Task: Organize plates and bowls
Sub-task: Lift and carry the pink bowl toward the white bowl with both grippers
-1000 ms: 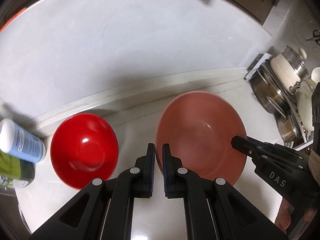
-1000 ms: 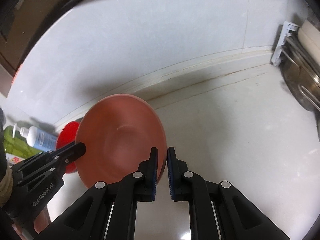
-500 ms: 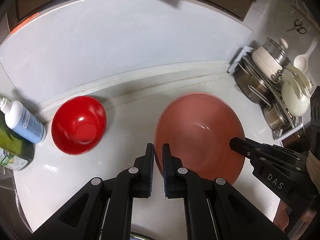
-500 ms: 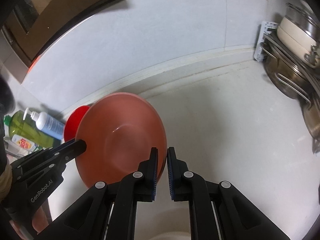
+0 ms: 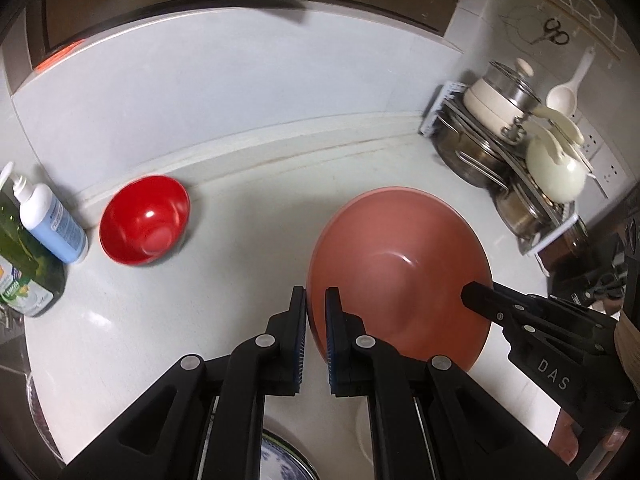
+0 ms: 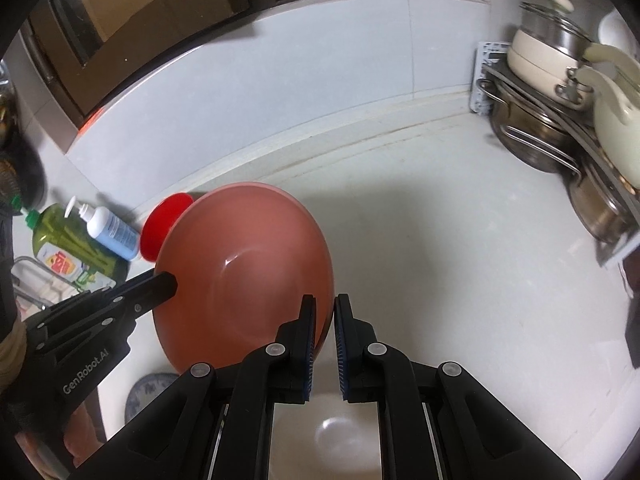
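A large salmon-pink bowl (image 5: 400,272) is held in the air between both grippers, above the white counter. My left gripper (image 5: 316,304) is shut on its left rim. My right gripper (image 6: 324,312) is shut on its right rim; the bowl also shows in the right wrist view (image 6: 244,276). A small red bowl (image 5: 144,220) rests on the counter at the back left, partly hidden behind the pink bowl in the right wrist view (image 6: 164,224). A blue-patterned dish (image 5: 280,460) and a white bowl (image 6: 324,436) lie below the grippers, mostly hidden.
A white pump bottle (image 5: 52,220) and a green soap bottle (image 5: 24,272) stand at the far left. A rack with steel pots and cream cookware (image 5: 520,160) stands at the right. The wall and its ledge (image 5: 280,136) run along the back.
Both grippers have lifted the pink bowl up and pulled back from the wall. The red bowl now lies farther away and more of the pot rack shows.
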Demonstrator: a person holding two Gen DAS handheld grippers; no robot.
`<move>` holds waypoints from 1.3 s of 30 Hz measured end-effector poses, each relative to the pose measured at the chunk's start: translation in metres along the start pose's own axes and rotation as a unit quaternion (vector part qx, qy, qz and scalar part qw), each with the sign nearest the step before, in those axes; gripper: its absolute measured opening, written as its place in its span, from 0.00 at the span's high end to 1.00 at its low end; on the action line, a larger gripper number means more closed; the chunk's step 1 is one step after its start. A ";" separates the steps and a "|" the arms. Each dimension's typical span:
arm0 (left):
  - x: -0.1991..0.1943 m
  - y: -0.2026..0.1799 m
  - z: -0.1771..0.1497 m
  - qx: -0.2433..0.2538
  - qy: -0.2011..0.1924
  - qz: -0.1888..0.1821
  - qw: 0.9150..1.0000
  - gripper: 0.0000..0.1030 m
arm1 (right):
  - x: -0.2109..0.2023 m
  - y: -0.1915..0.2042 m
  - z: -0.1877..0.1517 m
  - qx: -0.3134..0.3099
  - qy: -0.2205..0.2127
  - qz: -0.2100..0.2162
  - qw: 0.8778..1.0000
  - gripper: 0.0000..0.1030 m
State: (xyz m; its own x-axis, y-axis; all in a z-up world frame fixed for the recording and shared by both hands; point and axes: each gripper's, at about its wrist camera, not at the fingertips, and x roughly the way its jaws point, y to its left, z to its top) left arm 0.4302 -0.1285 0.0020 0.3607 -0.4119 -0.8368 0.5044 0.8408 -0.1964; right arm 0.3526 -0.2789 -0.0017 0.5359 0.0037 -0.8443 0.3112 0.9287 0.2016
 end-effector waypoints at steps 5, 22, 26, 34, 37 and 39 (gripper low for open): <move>-0.006 -0.010 -0.017 0.001 0.000 -0.008 1.000 0.91 | -0.013 -0.005 -0.023 0.006 -0.002 -0.006 1.000 0.89; -0.004 -0.033 -0.069 0.001 0.033 -0.024 0.999 0.90 | -0.024 -0.023 -0.081 0.021 0.018 -0.017 0.999 0.89; -0.002 -0.037 -0.075 0.004 0.037 -0.022 0.999 0.90 | -0.022 -0.028 -0.088 0.024 0.026 -0.017 0.999 0.89; 0.006 -0.042 -0.088 0.008 0.054 -0.021 0.998 0.89 | -0.013 -0.038 -0.104 0.031 0.051 -0.017 0.998 0.89; 0.010 -0.042 -0.093 0.008 0.063 -0.022 0.998 0.89 | -0.010 -0.041 -0.108 0.033 0.058 -0.018 0.998 0.89; 0.013 -0.043 -0.096 0.010 0.069 -0.024 0.997 0.88 | -0.009 -0.043 -0.111 0.031 0.062 -0.019 0.997 0.89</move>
State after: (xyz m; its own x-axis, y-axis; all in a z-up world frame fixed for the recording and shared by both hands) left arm 0.3379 -0.1364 -0.0494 0.2255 -0.3973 -0.8895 0.5339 0.8142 -0.2283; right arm 0.2472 -0.2779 -0.0582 0.4232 0.0174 -0.9058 0.3798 0.9043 0.1948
